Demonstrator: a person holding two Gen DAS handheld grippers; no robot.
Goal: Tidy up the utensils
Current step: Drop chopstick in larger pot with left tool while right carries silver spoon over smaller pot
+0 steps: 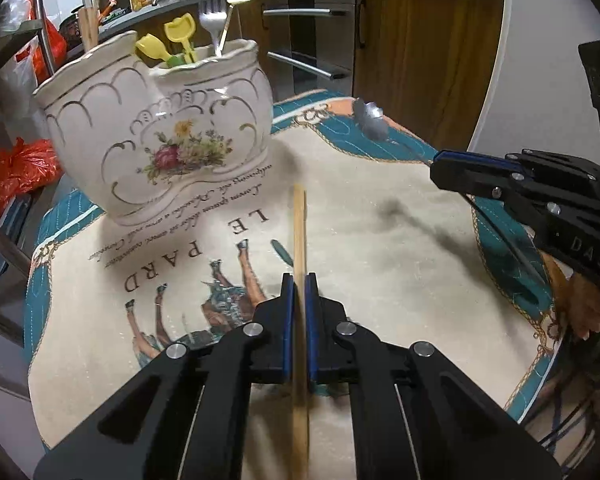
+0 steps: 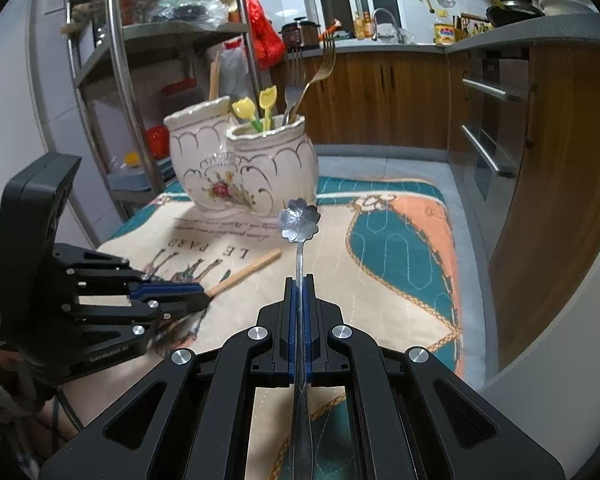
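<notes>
- Two compartments make up the ceramic holder (image 1: 156, 136) we see standing at the left on the printed cloth (image 1: 380, 216) that covers the desk; its left compartment holds wooden chopsticks (image 1: 88, 26), its right one two yellow plastic picks (image 1: 180, 34) and two forks (image 1: 213, 20).
- Next along, our left gripper (image 1: 299, 284) has its fingers clamped on a single wooden chopstick (image 1: 299, 220), which runs forward between the blue pads, its far tip near the holder's base.
- From the right wrist view, that chopstick slants across the cloth, its far end apparently resting on it.
- Further right, our right gripper (image 2: 299, 286) has its fingers pressed together on the handle of a metal spoon (image 2: 300, 220) with a flower-shaped bowl.
- That spoon is lifted clear of the cloth, bowl forward, just right of the holder.
</notes>
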